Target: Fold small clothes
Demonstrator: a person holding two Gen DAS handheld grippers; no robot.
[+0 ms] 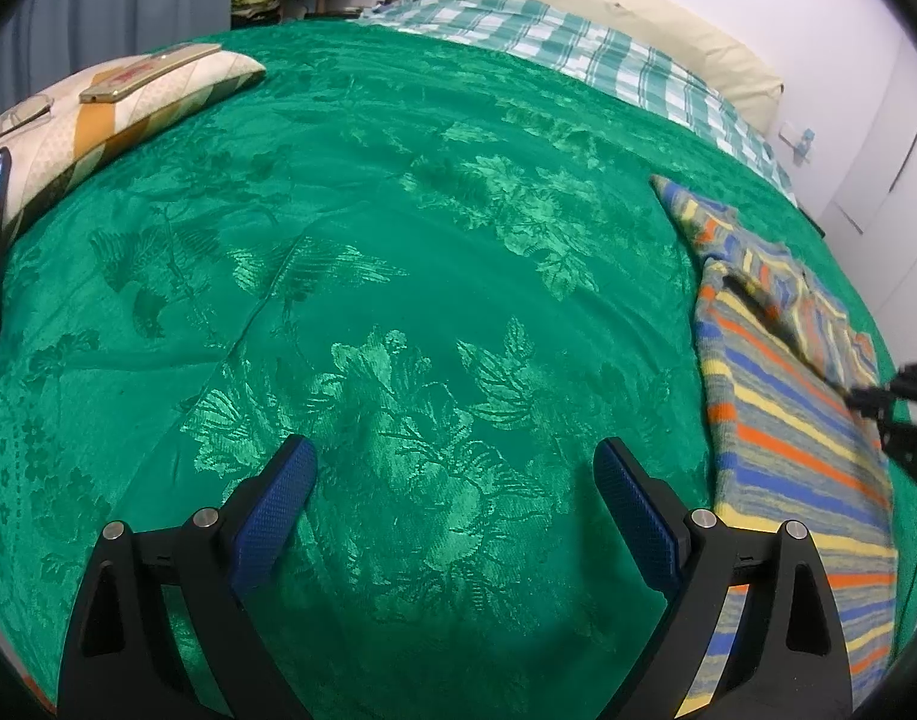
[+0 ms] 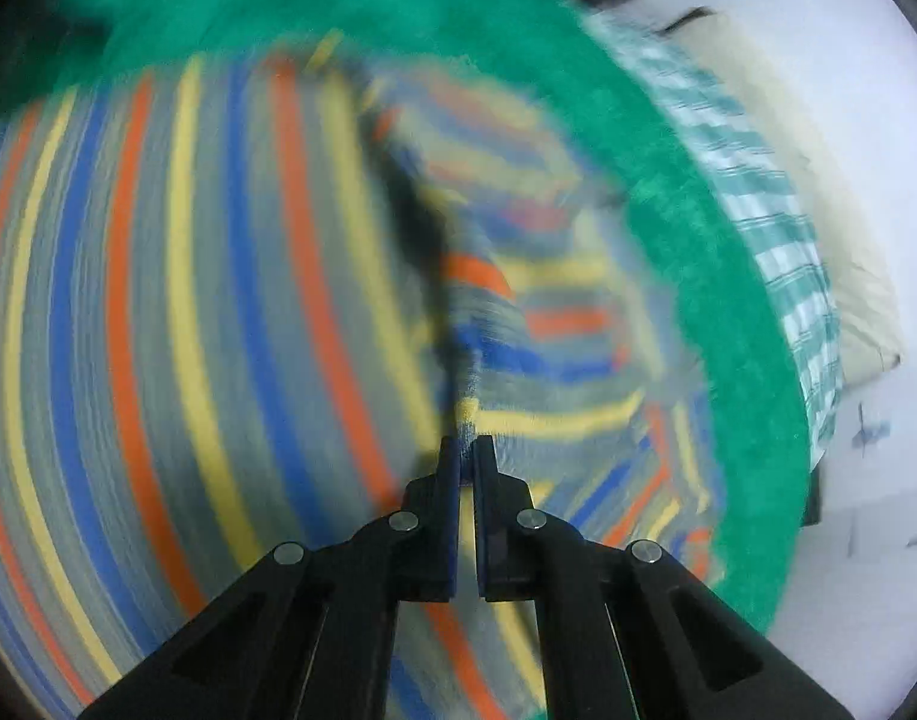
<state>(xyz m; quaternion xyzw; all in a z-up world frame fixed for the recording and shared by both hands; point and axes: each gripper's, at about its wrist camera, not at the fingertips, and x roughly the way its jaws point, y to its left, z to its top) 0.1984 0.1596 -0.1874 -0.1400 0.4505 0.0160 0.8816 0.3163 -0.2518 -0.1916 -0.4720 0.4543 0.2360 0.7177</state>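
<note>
the right claw (image 2: pixel 465 450) is pinching a fold of the striped knit garment (image 2: pixel 230 312); the left claw (image 1: pixel 455 468), spread and empty, hovers over bare bed (image 1: pixel 398 210), garment off to its right.

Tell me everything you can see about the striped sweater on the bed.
The sweater looks knitted, grey with blue, orange and yellow stripes. It lies on the green bedspread near its right edge, partly folded, one sleeve pointing toward the checked pillow. The right gripper is shut on a raised fold of it; that view is blurred. The left gripper is open, apart from it.
</note>
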